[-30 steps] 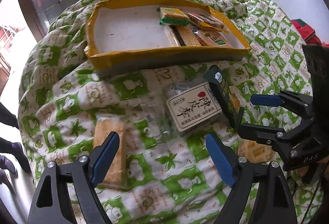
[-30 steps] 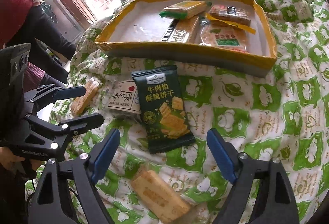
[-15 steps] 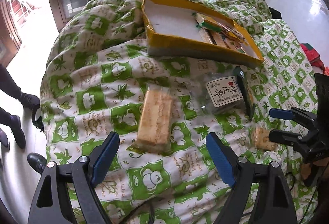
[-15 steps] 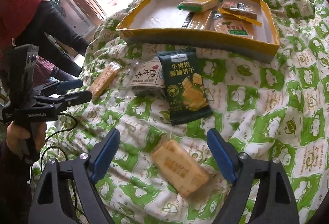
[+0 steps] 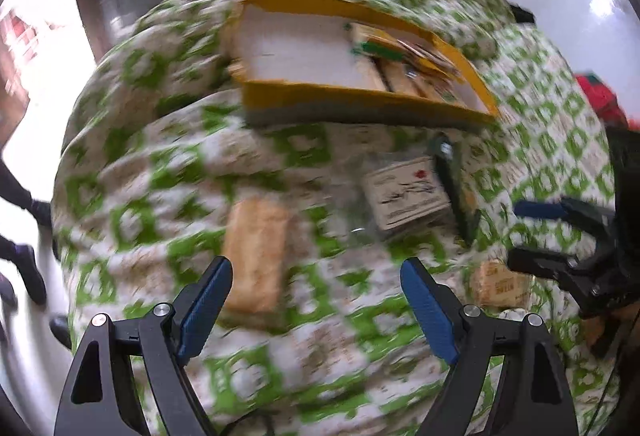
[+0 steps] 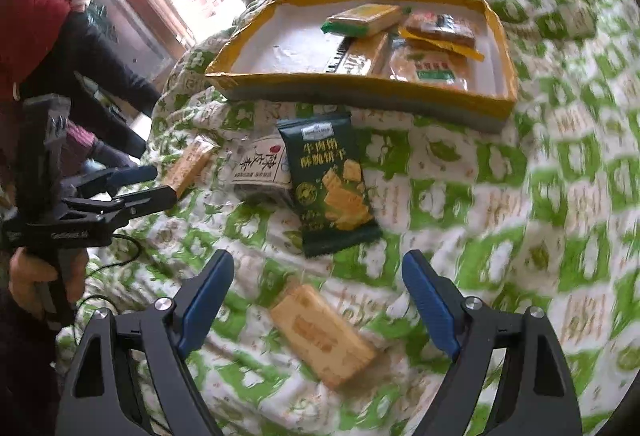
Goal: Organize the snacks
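Observation:
A yellow-rimmed tray with several snack packs lies at the far side of a green-and-white quilt. In front of it lie a dark green cracker bag, a white-labelled pack and two tan biscuit packs. My left gripper is open and empty, just behind one tan pack. My right gripper is open and empty over the other tan pack. The left wrist view is blurred. Each gripper shows in the other's view: the right, the left.
The quilt covers a rounded mound that drops away at the left. A person in a red jacket stands at the left. A cable lies on the quilt near the left gripper. A red object sits at the far right.
The left gripper has swung left from the white-labelled pack to the tan pack, then shifted a little right. The right gripper has pulled back toward the near tan pack. Both stayed open.

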The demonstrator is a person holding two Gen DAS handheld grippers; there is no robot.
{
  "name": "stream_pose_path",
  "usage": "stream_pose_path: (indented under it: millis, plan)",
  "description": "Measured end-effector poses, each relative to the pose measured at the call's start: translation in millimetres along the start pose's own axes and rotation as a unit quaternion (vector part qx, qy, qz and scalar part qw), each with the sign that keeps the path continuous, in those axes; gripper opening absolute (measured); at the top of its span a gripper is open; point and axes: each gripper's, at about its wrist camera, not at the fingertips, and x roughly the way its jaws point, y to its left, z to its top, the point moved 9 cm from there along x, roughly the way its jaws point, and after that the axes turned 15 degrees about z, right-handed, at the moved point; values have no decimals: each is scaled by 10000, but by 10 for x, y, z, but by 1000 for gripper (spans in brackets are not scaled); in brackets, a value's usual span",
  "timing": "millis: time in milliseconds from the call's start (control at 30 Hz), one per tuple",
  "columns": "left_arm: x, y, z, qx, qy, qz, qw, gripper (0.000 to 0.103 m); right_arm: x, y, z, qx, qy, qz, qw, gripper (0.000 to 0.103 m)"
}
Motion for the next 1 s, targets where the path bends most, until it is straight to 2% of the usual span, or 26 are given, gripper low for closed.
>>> stream_pose_path:
  millis: [100,267,667,867,1000]
  plan:
    - [56,-230,77,541,-42,30,9985,89,107,-52,96,-76,210,23,9997,86]
    - [204,-428,184,1143,-11,132,9934,89,224,-114,168,-223,504,101,9984,86]
    - [397,-608,393,1712,12,-263,9849,89,387,-145,187,-207,606,289,9975,86]
    - [555,-720,416,2073,66,-169,9781,89,487,-173,223,-191,651,234,9974,86]
    - [635,-737,458,2211,180,-273,9747,89,519,-204,261,-142,638,265,9975,86]
